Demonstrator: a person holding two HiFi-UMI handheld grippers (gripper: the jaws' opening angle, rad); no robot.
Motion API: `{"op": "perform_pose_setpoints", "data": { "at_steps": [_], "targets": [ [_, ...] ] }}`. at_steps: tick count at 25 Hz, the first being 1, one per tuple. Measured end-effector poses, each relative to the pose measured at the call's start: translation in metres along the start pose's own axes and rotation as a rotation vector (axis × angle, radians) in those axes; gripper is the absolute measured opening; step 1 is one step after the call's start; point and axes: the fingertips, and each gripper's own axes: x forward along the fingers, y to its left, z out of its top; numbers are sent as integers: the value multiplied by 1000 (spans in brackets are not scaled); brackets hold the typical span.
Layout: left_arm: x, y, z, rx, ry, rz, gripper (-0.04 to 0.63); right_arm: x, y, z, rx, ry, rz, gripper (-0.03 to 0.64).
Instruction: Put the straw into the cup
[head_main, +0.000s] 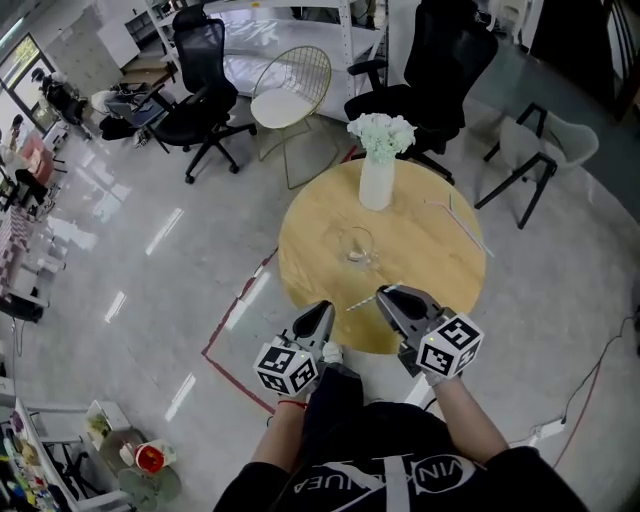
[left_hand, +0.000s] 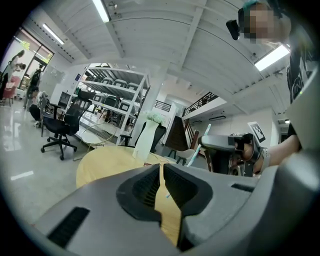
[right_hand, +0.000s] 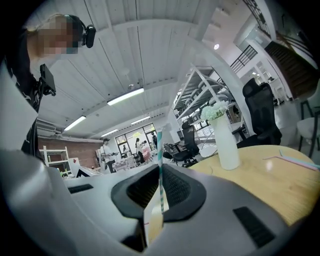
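Straw (head_main: 374, 298), teal-and-white striped, is clamped in the right claw (head_main: 386, 294), on the person's side of the cup (head_main: 358, 245) and apart from it, over the near edge of the round wooden surface (head_main: 430, 262). In the right gripper view the straw (right_hand: 159, 150) sits pinched between the closed pads and sticks up past the tips of the right claw (right_hand: 160, 172). Left claw (head_main: 322, 309) is also on the near side of the cup, left of the straw. Its jaws are drawn together to a thin slit with nothing between them, as the left gripper view shows for the left claw (left_hand: 162, 169). The cup is clear glass, upright, roughly mid-surface, with no straw in it. Beyond the cup stands a white vase (head_main: 377, 181) with white flowers. Right of the cup, well apart, spare straws (head_main: 462, 222) lie flat on the wood.
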Motion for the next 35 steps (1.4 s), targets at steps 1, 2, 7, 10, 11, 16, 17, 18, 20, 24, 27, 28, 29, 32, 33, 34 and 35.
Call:
{"op": "perform_pose_setpoints", "data": {
  "at_steps": [1, 2, 7, 10, 11, 16, 17, 18, 20, 24, 27, 28, 29, 32, 33, 34, 35],
  "targets": [
    [6, 7, 4, 1, 3, -8, 35, 7, -5, 4, 2, -6, -6, 20],
    [13, 13, 8, 1, 7, -16, 35, 14, -10, 8, 5, -12, -14, 20],
    [39, 39, 18, -1, 43, -60, 35, 44, -30, 23, 33, -38, -49, 20],
    [54, 53, 21, -7, 61, -86, 35, 55, -43, 32, 60, -65, -73, 20],
    [59, 57, 22, -9, 67, -95, 35, 58, -47, 35, 70, -76, -82, 20],
    [79, 75, 27, -12, 92, -142, 35, 69, -62, 53, 87, -137, -114, 20],
    [84, 78, 26, -13, 100, -152, 35, 71, -66, 55, 88, -145, -125, 20],
    [88, 81, 26, -13, 109, -163, 35, 73, -70, 56, 89, -151, -139, 20],
    [96, 87, 24, -11, 129, -183, 35, 76, -78, 58, 97, -162, -168, 20],
    [110, 96, 21, 0, 169, -224, 35, 79, -93, 58, 122, -182, -228, 21],
    [117, 100, 18, 10, 191, -248, 35, 78, -101, 60, 157, -219, -259, 21],
    [119, 101, 17, 15, 197, -257, 35, 77, -104, 61, 167, -234, -268, 21],
    [121, 102, 16, 19, 201, -267, 35, 77, -106, 62, 172, -243, -275, 20],
    [129, 104, 13, 17, 202, -281, 35, 77, -113, 60, 167, -238, -289, 20],
    [131, 105, 11, 10, 202, -278, 35, 76, -116, 58, 166, -231, -295, 20],
    [133, 106, 9, 2, 203, -274, 35, 76, -118, 55, 168, -221, -302, 20],
    [134, 105, 7, -4, 207, -270, 35, 75, -121, 51, 170, -210, -309, 20]
  ]
}}
